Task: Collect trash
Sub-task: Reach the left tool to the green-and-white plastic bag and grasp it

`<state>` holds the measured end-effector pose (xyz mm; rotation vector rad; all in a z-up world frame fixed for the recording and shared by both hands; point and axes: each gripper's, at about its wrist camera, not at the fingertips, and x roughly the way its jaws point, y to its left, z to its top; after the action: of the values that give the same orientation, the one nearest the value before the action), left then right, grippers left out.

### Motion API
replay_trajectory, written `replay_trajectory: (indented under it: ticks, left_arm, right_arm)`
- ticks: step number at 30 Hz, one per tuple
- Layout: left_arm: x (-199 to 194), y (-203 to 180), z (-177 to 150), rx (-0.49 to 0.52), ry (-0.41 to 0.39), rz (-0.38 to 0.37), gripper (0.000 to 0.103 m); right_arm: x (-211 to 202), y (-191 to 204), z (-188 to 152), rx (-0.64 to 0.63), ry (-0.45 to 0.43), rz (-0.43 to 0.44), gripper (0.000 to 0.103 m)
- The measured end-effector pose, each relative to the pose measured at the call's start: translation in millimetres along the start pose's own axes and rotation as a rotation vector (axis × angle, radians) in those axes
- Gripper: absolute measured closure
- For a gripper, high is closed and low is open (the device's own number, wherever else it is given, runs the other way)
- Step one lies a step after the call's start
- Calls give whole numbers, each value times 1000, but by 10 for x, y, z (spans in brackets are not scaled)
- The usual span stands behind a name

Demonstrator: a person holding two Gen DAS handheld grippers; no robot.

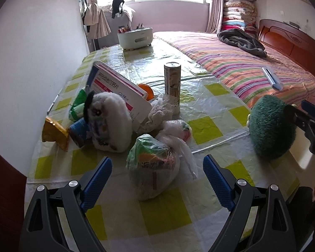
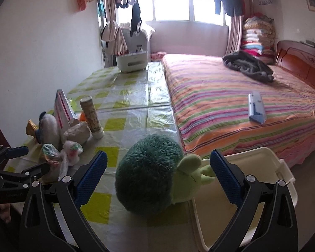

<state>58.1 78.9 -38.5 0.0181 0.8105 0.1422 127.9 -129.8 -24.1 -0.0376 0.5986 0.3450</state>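
A knotted plastic bag of trash point(image 1: 153, 168) lies on the checked table cover point(image 1: 163, 210), right between the fingers of my left gripper point(image 1: 157, 168), which is open around it. A smaller tied bag point(image 1: 178, 129) lies just behind. Beyond them are a gold wrapper point(image 1: 55, 134), a green packet point(image 1: 78, 105), a blue tub point(image 1: 78, 131), a white medicine box point(image 1: 119, 90) and a tall paper tube point(image 1: 172, 82). My right gripper point(image 2: 157, 170) is open, with a green plush snail point(image 2: 151, 172) between its fingers. The left gripper point(image 2: 21, 163) also shows at the left of the right wrist view.
A white plush toy point(image 1: 109, 121) sits among the trash. A cream bin point(image 2: 252, 189) stands at the table's right edge under my right gripper. A striped bed point(image 2: 241, 105) runs along the right. A white organiser point(image 1: 135, 37) stands at the table's far end.
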Motion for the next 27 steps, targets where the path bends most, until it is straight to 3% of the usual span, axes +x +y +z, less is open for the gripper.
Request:
replay_trajectory:
  ticks: [13,27]
  left_arm:
    - [299,30,91,3,22,-43,17]
    - [556,3,140,-1,53,-98,17]
  right_arm:
    - [631,110,-29,-115,164,-34,7]
    - [621,164,32,-217,140,30,25]
